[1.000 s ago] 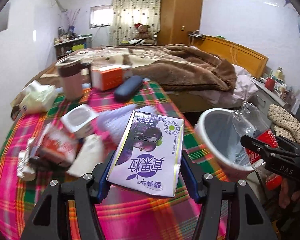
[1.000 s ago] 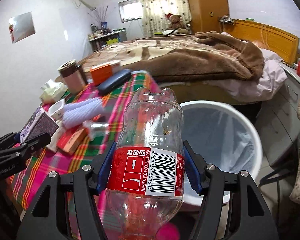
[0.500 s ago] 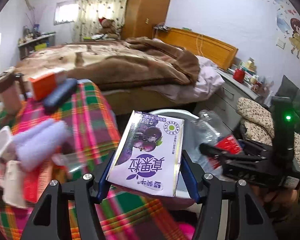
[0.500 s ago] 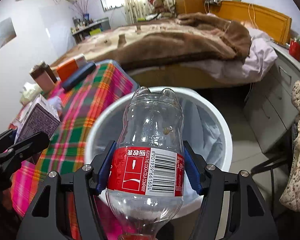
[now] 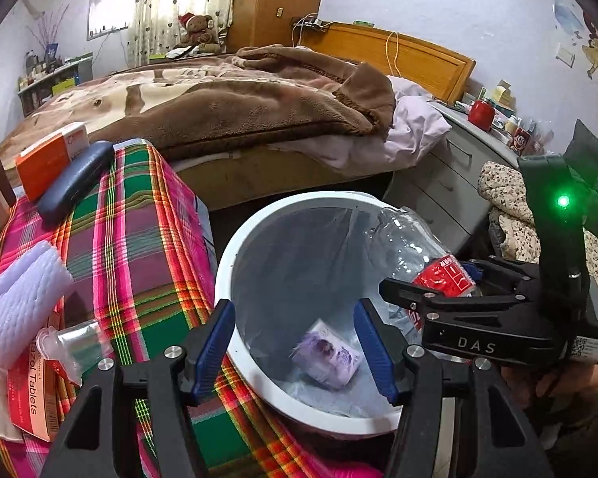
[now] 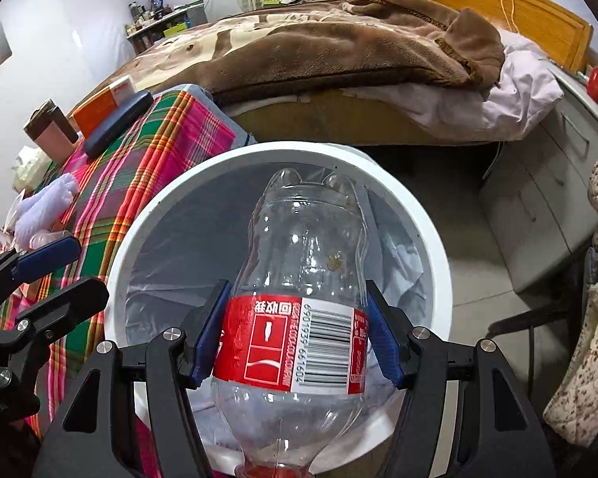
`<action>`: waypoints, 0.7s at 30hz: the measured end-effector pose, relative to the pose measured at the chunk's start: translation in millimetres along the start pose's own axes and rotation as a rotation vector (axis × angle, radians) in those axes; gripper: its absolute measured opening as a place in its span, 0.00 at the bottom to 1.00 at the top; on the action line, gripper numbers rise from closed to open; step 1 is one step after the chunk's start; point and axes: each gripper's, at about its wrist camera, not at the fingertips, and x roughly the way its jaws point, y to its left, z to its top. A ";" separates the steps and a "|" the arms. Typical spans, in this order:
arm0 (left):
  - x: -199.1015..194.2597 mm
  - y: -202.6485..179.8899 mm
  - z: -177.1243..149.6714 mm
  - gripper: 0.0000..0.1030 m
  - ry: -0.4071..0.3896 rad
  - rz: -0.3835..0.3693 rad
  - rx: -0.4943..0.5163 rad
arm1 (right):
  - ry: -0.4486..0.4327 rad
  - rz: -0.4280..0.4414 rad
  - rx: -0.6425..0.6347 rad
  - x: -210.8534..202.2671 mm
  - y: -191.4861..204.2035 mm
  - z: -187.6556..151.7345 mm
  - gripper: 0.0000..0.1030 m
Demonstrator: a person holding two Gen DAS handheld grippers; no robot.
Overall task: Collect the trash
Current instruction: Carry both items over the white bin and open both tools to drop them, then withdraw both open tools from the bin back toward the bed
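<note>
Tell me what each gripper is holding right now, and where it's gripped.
Right gripper clamps the clear bottle across its red label; left gripper holds nothing.

Both your wrist views look steeply down, close over the white bin (image 5: 235, 247) (image 6: 438, 255); both share it, the plaid table (image 5: 139, 239) and bed (image 6: 299, 47)
</note>
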 end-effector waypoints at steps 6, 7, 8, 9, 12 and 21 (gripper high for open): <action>-8.2 4.0 -0.7 0.67 -0.017 -0.006 -0.019 | -0.026 0.001 0.038 -5.3 -5.6 -1.7 0.73; -9.7 5.0 -0.7 0.67 -0.020 -0.001 -0.023 | -0.031 -0.001 0.042 -7.0 -5.9 -2.3 0.73; -12.1 5.4 -0.6 0.67 -0.023 0.005 -0.026 | -0.038 -0.002 0.046 -8.8 -5.1 -2.6 0.73; -15.4 5.7 -1.0 0.67 -0.030 0.006 -0.024 | -0.046 0.004 0.049 -11.7 -4.7 -3.4 0.73; -26.2 7.8 -2.8 0.67 -0.048 0.021 -0.023 | -0.054 0.007 0.057 -13.7 -1.9 -1.6 0.73; -59.1 30.2 -10.0 0.67 -0.097 0.052 -0.067 | -0.118 0.021 0.058 -31.1 18.6 -1.5 0.73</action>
